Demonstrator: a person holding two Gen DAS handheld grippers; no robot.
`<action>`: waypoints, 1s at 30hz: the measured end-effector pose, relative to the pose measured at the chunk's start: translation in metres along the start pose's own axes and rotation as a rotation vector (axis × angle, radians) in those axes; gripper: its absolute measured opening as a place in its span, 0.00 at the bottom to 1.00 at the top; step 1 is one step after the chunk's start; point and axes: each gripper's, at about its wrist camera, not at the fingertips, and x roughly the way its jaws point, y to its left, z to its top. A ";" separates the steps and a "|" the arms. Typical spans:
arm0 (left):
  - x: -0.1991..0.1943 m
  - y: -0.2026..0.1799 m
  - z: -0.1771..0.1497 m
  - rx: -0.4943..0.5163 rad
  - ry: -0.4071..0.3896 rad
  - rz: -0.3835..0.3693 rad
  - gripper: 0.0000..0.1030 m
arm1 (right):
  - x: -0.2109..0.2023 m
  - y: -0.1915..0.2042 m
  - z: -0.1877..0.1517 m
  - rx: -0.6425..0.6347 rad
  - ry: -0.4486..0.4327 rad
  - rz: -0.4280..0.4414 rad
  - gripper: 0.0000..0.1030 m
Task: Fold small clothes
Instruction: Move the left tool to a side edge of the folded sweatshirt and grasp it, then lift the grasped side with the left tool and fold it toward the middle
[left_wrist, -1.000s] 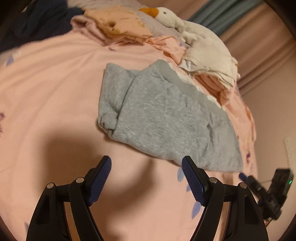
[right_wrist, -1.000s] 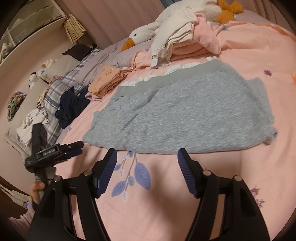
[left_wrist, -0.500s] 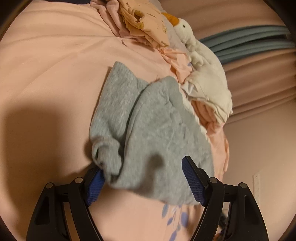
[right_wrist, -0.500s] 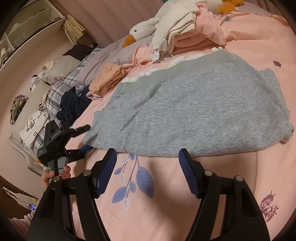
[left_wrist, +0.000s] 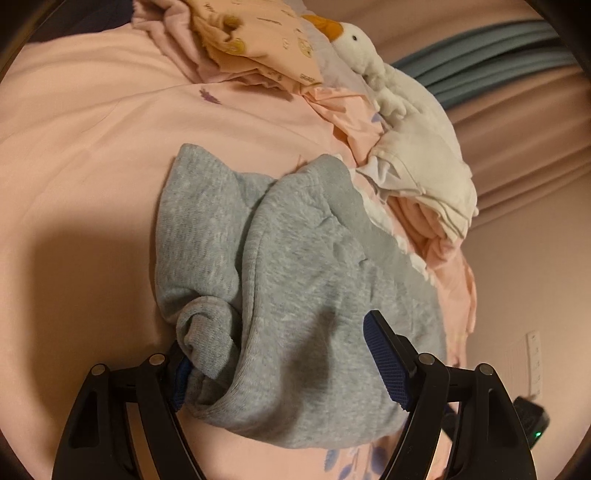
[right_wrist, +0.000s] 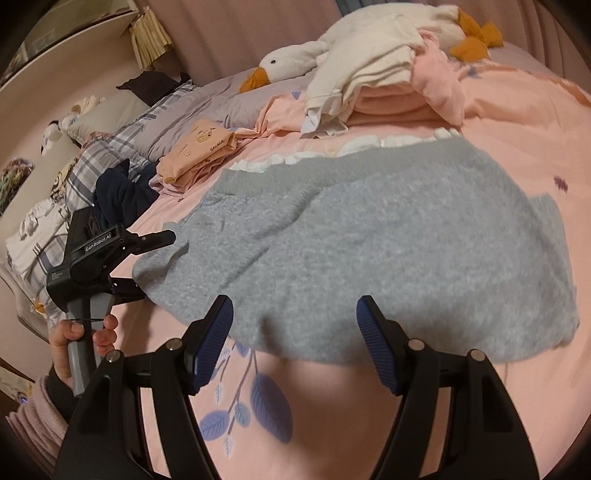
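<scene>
straddling the grey garment edge, left tool and right tool, both agape, gripping nothing

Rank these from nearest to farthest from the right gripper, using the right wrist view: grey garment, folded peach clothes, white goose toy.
1. grey garment, just ahead of the right gripper.
2. folded peach clothes, beyond, left.
3. white goose toy, farthest, at the back.
</scene>
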 end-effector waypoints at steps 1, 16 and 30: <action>0.001 0.000 0.000 0.006 0.000 0.004 0.76 | 0.001 0.002 0.002 -0.014 -0.003 -0.011 0.68; 0.006 -0.013 0.000 0.088 0.000 0.094 0.71 | 0.014 0.019 0.023 -0.151 -0.067 -0.143 0.67; 0.007 -0.013 0.002 0.128 0.004 0.151 0.49 | 0.030 0.026 0.036 -0.189 -0.094 -0.164 0.67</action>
